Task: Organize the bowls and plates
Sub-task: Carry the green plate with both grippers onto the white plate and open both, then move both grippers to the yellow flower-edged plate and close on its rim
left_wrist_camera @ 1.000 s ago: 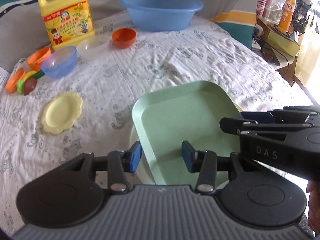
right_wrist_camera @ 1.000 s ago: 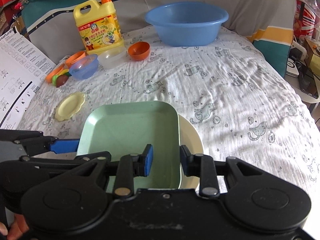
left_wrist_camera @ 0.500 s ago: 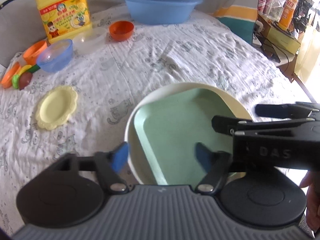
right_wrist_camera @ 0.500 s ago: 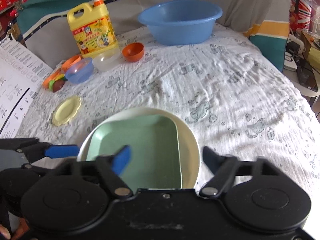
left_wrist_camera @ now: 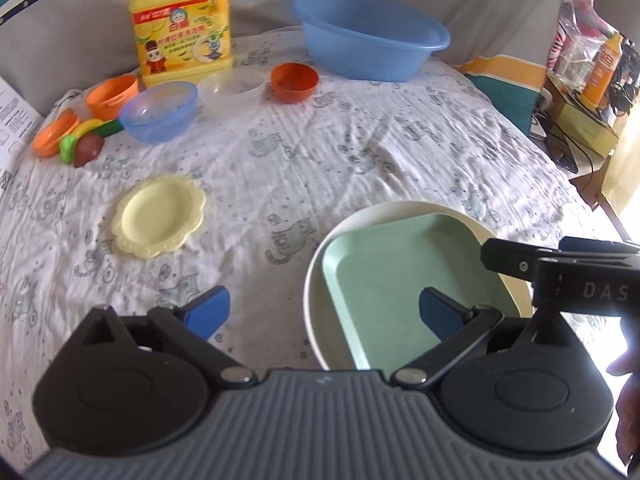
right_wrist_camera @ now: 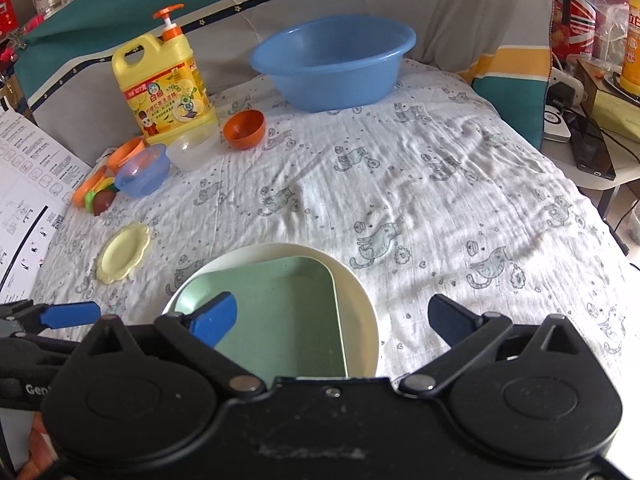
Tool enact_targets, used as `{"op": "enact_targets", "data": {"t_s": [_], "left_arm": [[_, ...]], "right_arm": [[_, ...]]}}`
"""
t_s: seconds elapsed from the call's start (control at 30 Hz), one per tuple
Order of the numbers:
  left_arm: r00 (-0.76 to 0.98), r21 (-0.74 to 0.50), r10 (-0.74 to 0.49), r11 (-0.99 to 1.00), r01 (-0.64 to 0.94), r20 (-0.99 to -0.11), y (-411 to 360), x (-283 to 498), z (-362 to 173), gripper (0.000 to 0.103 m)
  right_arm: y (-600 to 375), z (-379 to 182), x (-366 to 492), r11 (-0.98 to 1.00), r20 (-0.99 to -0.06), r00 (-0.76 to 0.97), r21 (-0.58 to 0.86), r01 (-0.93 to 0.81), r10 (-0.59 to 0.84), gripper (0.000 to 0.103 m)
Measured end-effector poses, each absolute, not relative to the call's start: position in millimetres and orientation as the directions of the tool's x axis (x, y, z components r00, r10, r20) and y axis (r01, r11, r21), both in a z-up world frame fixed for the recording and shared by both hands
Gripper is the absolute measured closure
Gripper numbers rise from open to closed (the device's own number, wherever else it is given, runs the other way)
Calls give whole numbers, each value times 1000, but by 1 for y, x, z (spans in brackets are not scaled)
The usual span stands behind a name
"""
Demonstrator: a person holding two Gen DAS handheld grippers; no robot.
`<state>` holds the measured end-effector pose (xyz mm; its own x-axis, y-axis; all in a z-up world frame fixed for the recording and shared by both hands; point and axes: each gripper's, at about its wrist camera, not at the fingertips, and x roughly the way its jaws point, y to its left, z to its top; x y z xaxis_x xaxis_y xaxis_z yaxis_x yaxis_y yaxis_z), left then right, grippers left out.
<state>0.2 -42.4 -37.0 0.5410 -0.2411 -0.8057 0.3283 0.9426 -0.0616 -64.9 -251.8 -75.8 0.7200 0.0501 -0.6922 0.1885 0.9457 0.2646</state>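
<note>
A square green plate (left_wrist_camera: pixel 404 280) (right_wrist_camera: pixel 280 312) lies inside a round cream plate (left_wrist_camera: pixel 316 276) (right_wrist_camera: pixel 360 304) on the cloth near me. My left gripper (left_wrist_camera: pixel 324 312) is open and empty, its fingers astride the plates' left edge and above them. My right gripper (right_wrist_camera: pixel 340 316) is open and empty above the plates' near edge. A small yellow scalloped plate (left_wrist_camera: pixel 158 216) (right_wrist_camera: pixel 122 254) lies to the left. A blue bowl (left_wrist_camera: pixel 160 112) (right_wrist_camera: pixel 142 176), a clear bowl (left_wrist_camera: pixel 234 88) (right_wrist_camera: pixel 192 150) and an orange bowl (left_wrist_camera: pixel 294 82) (right_wrist_camera: pixel 244 128) stand at the back left.
A big blue basin (left_wrist_camera: pixel 368 34) (right_wrist_camera: pixel 332 60) and a yellow detergent jug (left_wrist_camera: pixel 180 24) (right_wrist_camera: pixel 164 88) stand at the back. Orange cups and toy food (left_wrist_camera: pixel 80 132) (right_wrist_camera: pixel 104 188) lie at the far left. Shelves with clutter (left_wrist_camera: pixel 584 80) stand beyond the right edge. Paper sheets (right_wrist_camera: pixel 24 184) lie left.
Both grippers opened, let go of the green plate and drew back and up. The green plate now rests inside the cream plate.
</note>
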Motion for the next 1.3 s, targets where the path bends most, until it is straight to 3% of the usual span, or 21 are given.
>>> {"op": "enact_targets", "data": {"t_s": [0.67, 1.13, 1.3], "left_arm": [[600, -157, -191, 982, 110, -777, 50, 32, -36, 0], [598, -129, -109, 992, 9, -794, 116, 71, -63, 0], [599, -126, -109, 992, 14, -794, 126, 86, -71, 2]], "right_arm": [[-182, -50, -10, 972, -719, 686, 225, 70, 117, 0], [-114, -57, 68, 965, -782, 589, 261, 11, 204, 0], [-101, -66, 95, 951, -796, 554, 309, 25, 245, 23]]}}
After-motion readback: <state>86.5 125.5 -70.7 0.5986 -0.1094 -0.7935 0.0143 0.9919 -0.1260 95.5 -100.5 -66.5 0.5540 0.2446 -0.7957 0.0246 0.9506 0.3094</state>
